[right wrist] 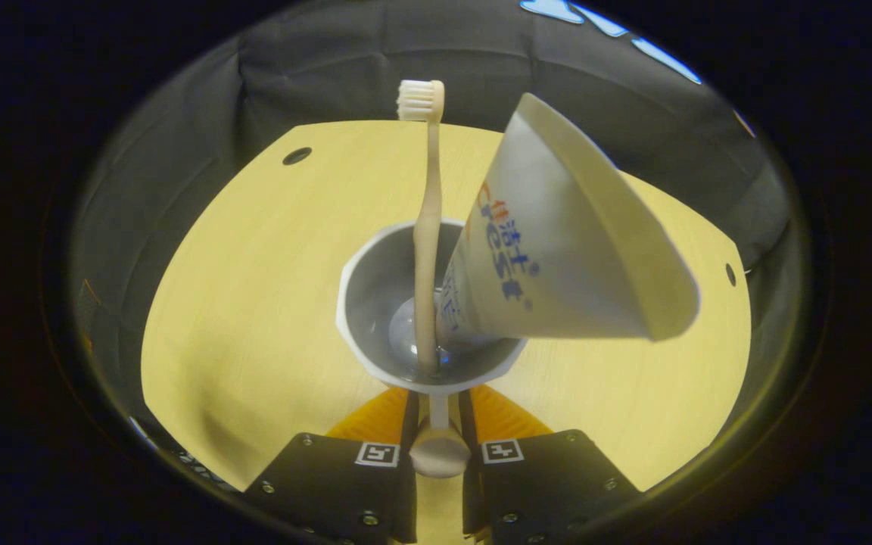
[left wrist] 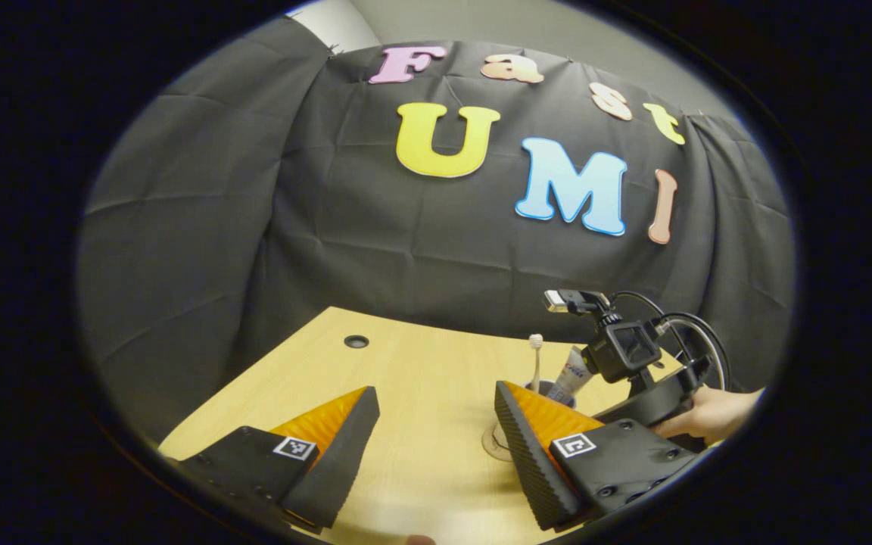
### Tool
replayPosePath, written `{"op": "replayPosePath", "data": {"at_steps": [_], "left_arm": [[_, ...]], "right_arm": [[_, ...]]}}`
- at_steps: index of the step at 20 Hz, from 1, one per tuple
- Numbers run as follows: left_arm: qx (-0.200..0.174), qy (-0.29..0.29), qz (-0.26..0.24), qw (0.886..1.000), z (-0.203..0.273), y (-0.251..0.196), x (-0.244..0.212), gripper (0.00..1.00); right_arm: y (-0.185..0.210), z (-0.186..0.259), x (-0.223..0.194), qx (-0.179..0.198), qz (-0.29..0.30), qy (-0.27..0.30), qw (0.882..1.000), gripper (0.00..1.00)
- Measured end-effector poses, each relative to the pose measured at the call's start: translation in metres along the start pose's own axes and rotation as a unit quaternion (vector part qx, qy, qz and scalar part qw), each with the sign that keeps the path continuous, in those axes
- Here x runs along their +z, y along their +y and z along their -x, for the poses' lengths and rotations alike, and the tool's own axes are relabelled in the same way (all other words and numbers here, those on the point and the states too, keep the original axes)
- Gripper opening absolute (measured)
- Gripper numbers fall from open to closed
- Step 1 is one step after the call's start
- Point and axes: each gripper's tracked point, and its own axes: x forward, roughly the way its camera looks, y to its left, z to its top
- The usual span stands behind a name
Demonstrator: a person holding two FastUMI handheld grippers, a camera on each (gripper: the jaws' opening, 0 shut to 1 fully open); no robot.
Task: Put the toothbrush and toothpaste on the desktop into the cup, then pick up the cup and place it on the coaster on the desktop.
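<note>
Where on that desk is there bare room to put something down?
The wood left of the cup, out to the cable hole, is bare, as is the strip right of the toothpaste. It's crowded at the cup, where the right gripper clamps its handle.

Wooden desktop point(left wrist: 421, 378) with cable hole point(left wrist: 356, 341)

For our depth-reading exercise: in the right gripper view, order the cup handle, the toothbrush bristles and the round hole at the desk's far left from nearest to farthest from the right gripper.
1. Cup handle: clamped between the right gripper fingers, at the bottom.
2. Toothbrush bristles: up above the cup, standing inside it.
3. Round hole: far left of the desk, near the wall.
</note>
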Motion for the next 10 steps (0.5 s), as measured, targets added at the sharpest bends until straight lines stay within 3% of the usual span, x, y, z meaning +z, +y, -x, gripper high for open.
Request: {"op": "replayPosePath", "data": {"at_steps": [10], "left_arm": [[-0.002,0.001,0.003,1.0,-0.0038,0.0047,0.0,0.96]], "right_arm": [[0.002,0.0035,0.0024,-0.007,-0.001,0.011,1.0,0.27]]}}
